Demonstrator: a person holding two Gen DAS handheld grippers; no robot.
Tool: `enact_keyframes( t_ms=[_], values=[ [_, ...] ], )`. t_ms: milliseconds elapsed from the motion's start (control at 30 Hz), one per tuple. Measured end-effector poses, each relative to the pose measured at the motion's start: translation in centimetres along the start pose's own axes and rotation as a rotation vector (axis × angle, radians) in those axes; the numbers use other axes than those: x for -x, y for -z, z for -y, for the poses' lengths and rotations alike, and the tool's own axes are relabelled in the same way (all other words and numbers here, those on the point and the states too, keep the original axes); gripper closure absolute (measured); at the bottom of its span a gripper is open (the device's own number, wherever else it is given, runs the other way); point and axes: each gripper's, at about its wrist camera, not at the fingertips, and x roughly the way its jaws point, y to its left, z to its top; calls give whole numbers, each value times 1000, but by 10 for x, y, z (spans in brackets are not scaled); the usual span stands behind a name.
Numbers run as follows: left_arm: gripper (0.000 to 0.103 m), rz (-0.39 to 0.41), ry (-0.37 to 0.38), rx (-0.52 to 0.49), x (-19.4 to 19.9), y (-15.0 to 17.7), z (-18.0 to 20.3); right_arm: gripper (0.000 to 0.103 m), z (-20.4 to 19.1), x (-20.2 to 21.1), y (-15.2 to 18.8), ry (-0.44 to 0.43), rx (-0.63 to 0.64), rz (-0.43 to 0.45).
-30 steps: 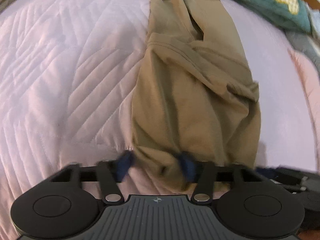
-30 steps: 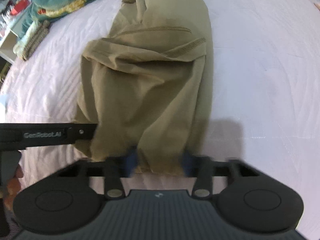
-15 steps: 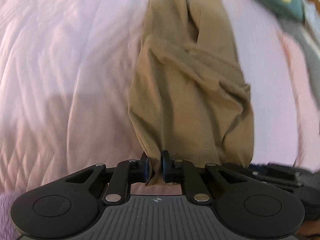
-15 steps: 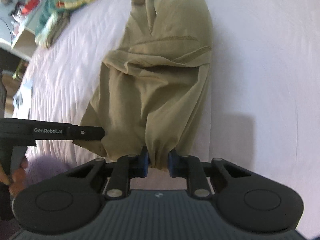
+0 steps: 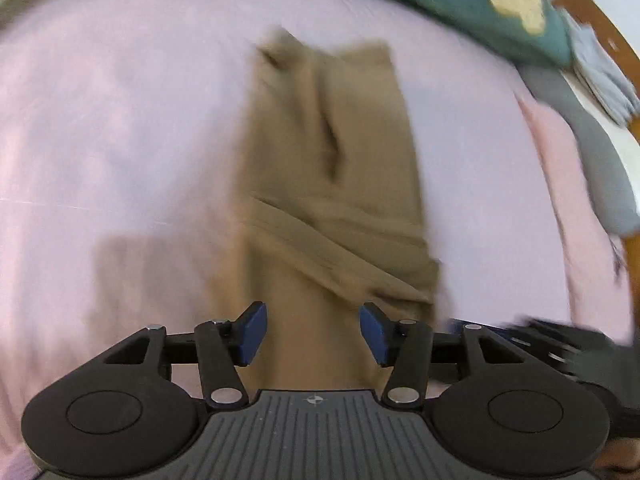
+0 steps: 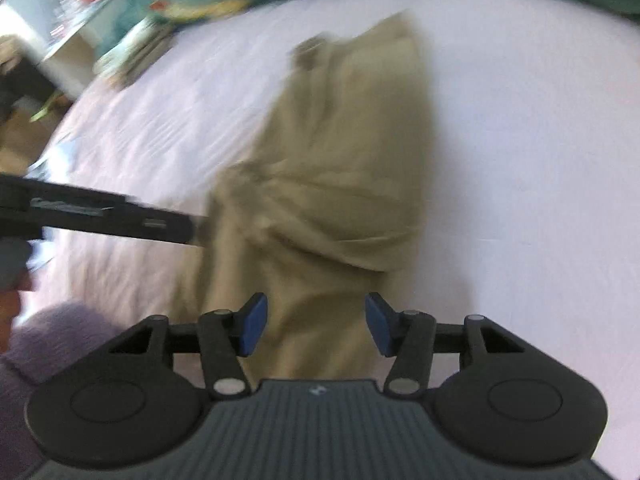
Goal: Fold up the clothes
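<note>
Rumpled tan garment point(image 5: 332, 208) lengthwise on bed

No legible text, only blur

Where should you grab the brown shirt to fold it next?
Probably by its near edge, one gripper at each corner, coming down from above. The shirt lies flat as a long strip on the pink bedspread, stretching away from both grippers, so its near end is closest. The left gripper and right gripper are opening, touching no cloth.
</note>
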Motion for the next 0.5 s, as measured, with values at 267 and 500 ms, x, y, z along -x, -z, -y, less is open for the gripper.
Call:
enact_keyframes(
  t_ms=[267, 500],
  values=[
    [49, -35, -52, 216, -42, -13, -39, 51, 23, -53, -57, 16, 69, -1],
    [49, 54, 6, 99, -6, -32, -29, 50, 61, 2, -79, -25, -166, 187]
  ],
)
